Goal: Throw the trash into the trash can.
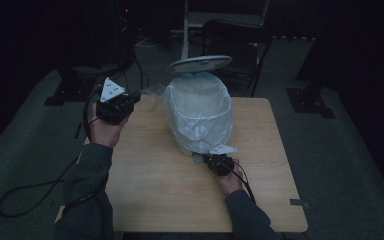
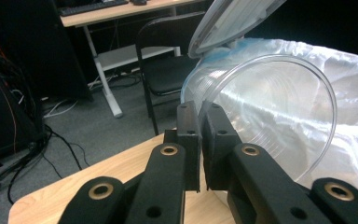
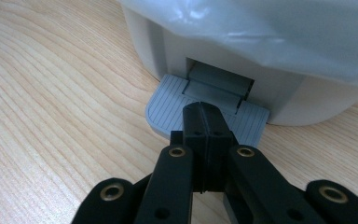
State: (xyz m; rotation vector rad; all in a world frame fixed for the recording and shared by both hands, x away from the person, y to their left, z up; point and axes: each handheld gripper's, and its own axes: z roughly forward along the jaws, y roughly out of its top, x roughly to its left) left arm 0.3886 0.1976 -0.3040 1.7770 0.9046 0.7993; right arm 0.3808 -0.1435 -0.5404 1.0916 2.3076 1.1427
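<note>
**A:** so what's on the wooden table (image 1: 160, 190)? biggest first pls

**B:** a white pedal bin (image 1: 198, 117) lined with a clear bag (image 1: 200, 107), sitting mid-table, lid (image 1: 200, 63) tipped up. Left gripper (image 2: 200, 109) is clamped on the rim of a clear plastic cup (image 2: 279, 116), held just beside the bin's open top.

**A:** and the right one?

**B:** right gripper (image 3: 200, 112) has its jaws squeezed together, tips resting on the grey foot pedal (image 3: 168, 100) at the bin's base.
</note>
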